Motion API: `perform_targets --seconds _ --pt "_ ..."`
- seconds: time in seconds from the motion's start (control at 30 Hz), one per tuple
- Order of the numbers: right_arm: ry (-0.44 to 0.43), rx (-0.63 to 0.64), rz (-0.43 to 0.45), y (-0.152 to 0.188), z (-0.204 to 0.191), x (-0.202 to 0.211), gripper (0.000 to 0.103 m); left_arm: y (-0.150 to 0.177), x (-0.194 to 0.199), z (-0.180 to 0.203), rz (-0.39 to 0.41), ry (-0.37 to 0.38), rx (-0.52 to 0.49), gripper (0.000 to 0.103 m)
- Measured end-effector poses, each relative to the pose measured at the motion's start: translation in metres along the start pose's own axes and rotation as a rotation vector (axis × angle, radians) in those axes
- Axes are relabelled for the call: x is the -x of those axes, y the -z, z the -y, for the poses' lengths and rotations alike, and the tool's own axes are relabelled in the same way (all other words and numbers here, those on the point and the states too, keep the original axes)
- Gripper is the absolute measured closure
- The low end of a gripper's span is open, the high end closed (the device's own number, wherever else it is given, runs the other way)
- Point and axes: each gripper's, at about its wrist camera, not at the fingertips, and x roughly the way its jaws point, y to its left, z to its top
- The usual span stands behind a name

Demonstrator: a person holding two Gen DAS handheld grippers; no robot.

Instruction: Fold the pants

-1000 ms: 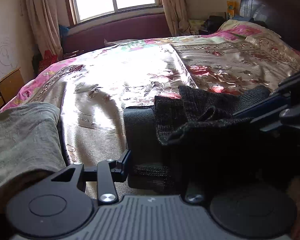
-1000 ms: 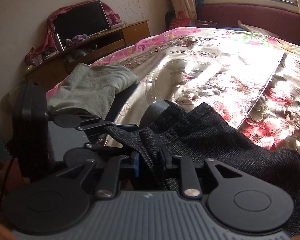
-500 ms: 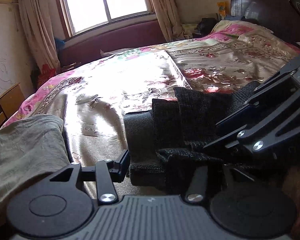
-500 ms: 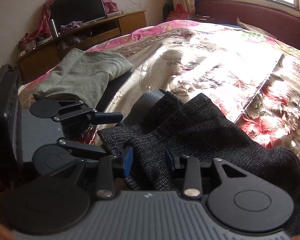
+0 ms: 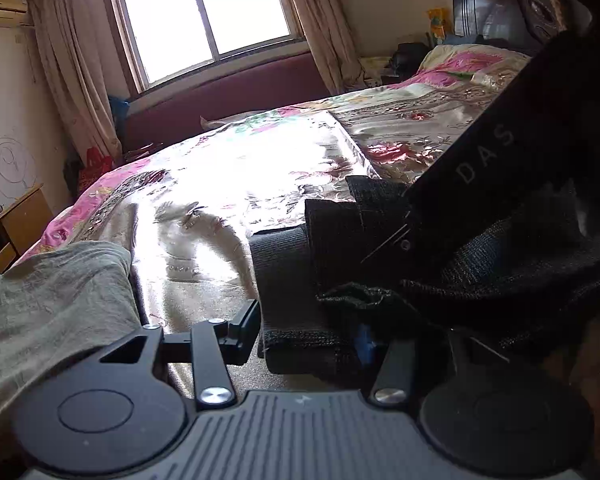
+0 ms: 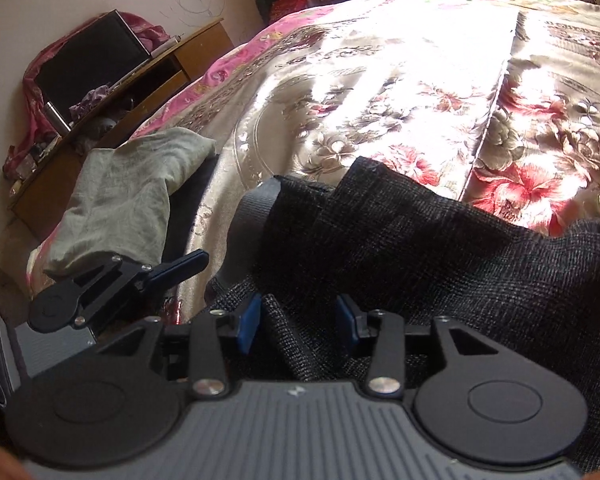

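Note:
Dark grey knit pants [image 5: 340,248] lie folded in layers on the floral bedspread, a grey waistband [image 5: 284,280] at their left end. They also fill the right wrist view [image 6: 420,248]. My left gripper [image 5: 304,328] is open, its jaws wide apart, with the waistband and a fabric fold lying between them; its right finger is mostly hidden under cloth. My right gripper [image 6: 298,322] is open, its blue pads [image 6: 249,322] apart, with loose pants fabric lying between them. The right gripper's body crosses the upper right of the left wrist view [image 5: 500,152].
A grey-green garment [image 5: 48,304] lies at the bed's left edge, also in the right wrist view [image 6: 128,196]. The shiny floral bedspread [image 5: 228,184] stretches toward the window. A wooden cabinet [image 6: 112,100] with a dark screen stands left of the bed. A dark headboard [image 5: 484,12] stands at far right.
My right gripper went from shut on the pants fabric to open and rose, tilting downward. The left gripper stayed open, and its view rose and tilted a little.

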Motion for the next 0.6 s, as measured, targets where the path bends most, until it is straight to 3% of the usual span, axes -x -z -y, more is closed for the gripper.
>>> perform_targets --seconds 0.13,0.2,0.27,0.3,0.33,0.4,0.6 --pt "0.047 0.011 0.006 -0.005 -0.008 -0.016 0.055 0.0 -0.002 0.0 -0.003 0.02 0.027 0.04" --pt "0.091 0.032 -0.006 -0.005 -0.011 -0.023 0.059 0.001 -0.004 0.001 -0.012 0.021 0.028 0.04" --pt "0.134 0.044 -0.005 -0.003 -0.01 -0.026 0.074 0.002 -0.004 0.002 -0.009 0.028 0.035 0.04" --pt "0.153 0.045 -0.003 -0.003 -0.007 -0.024 0.092 0.002 -0.004 0.002 -0.007 0.031 0.042 0.041" --pt "0.136 0.027 -0.004 -0.003 0.0 -0.02 0.101 0.002 -0.003 0.001 -0.003 0.035 0.049 0.041" --pt "0.06 -0.023 0.0 -0.006 0.007 -0.009 0.101 0.003 -0.003 -0.001 0.005 0.042 0.069 0.041" --pt "-0.078 0.155 0.049 -0.013 -0.037 0.008 0.102 0.004 -0.005 -0.002 0.001 0.04 0.089 0.041"
